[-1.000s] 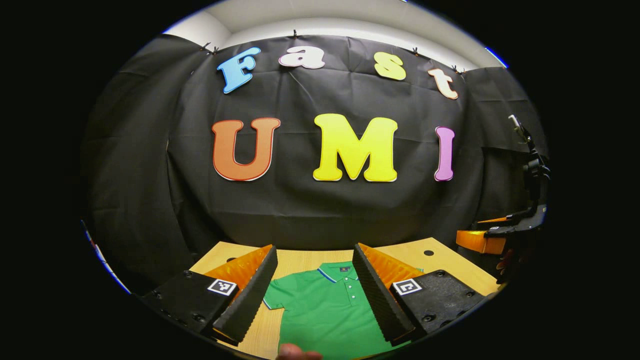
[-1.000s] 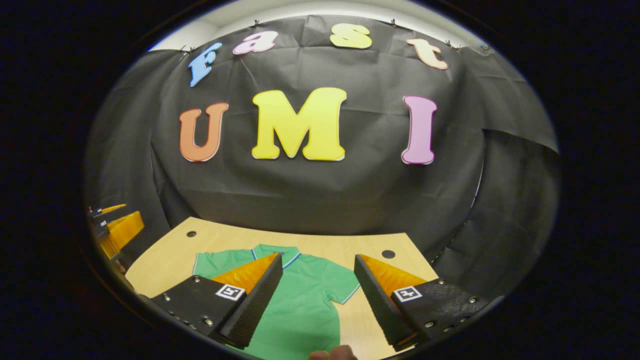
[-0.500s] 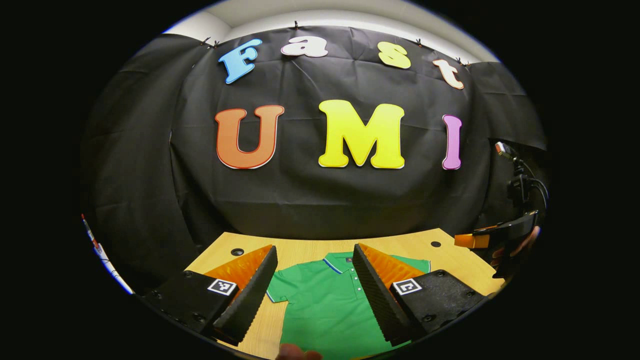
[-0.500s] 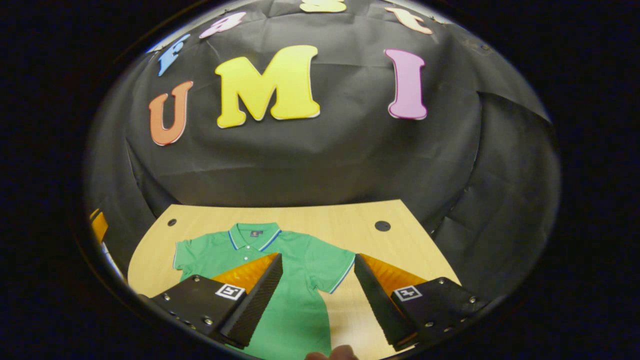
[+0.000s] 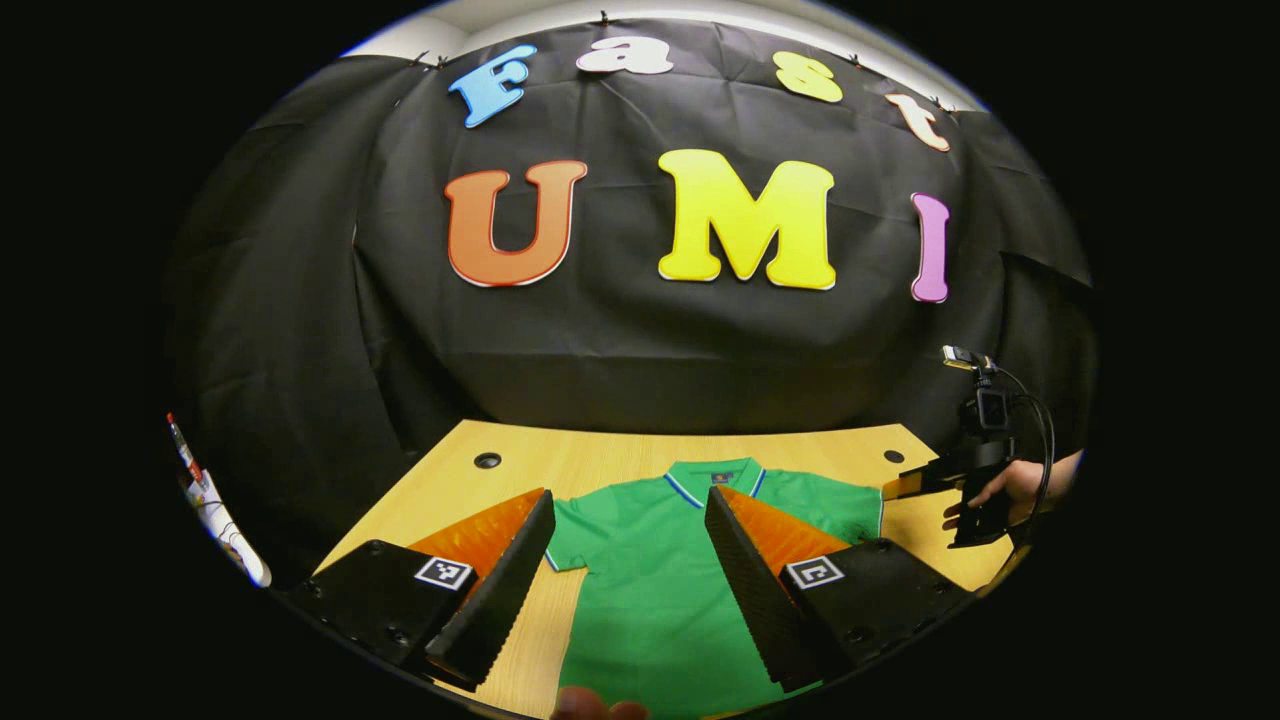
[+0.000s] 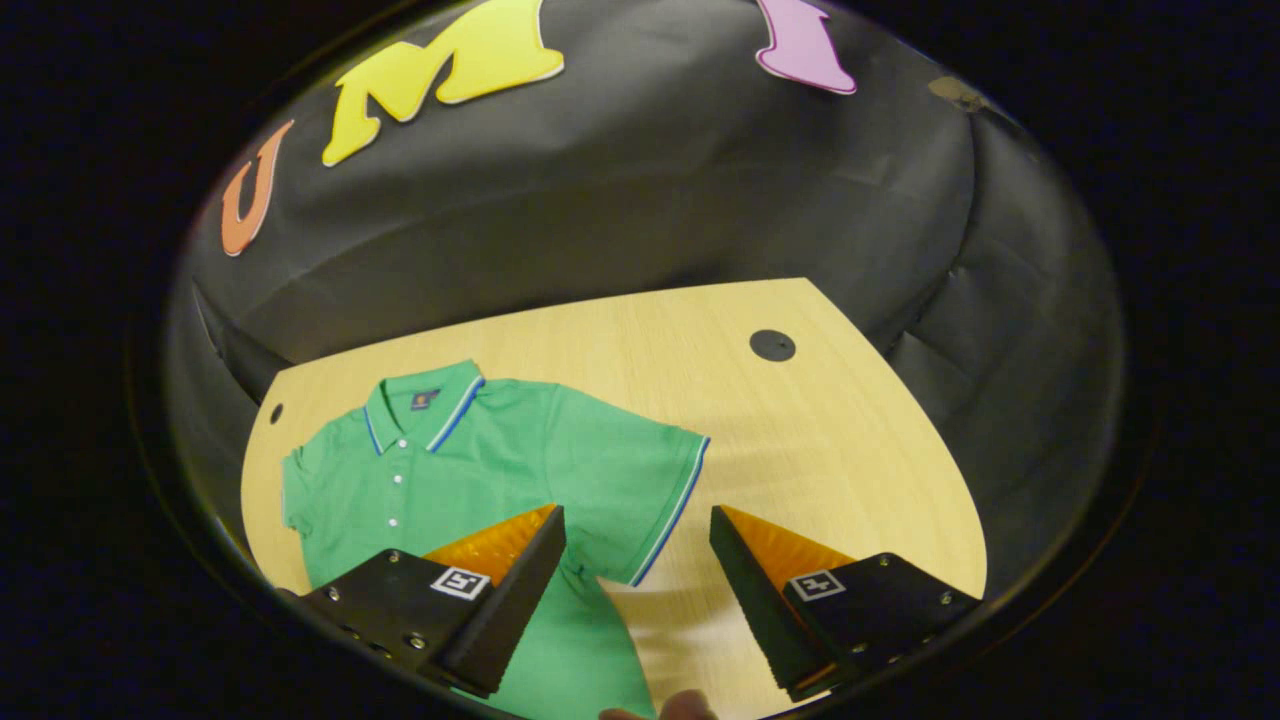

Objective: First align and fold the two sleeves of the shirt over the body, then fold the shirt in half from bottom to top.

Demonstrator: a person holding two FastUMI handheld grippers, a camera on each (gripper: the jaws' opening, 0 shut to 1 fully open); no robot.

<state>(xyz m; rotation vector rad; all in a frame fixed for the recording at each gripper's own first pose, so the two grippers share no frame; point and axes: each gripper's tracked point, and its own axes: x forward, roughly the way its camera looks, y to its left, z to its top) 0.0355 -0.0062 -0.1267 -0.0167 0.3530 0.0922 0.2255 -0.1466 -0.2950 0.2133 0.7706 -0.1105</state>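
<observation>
Your shirt (image 6: 480,470) lies flat, collar toward the wall; left gripper (image 5: 628,560) and right gripper (image 6: 638,575) gape wide, holding nothing.

Nothing legible apart from the wall lettering. Small dark patch inside the collar of the green polo shirt (image 6: 470,460): too small to read. Square black-and-white coded markers on the left tongs (image 5: 620,570) and the right tongs (image 6: 635,580): patterns only, no letters or numbers.
</observation>
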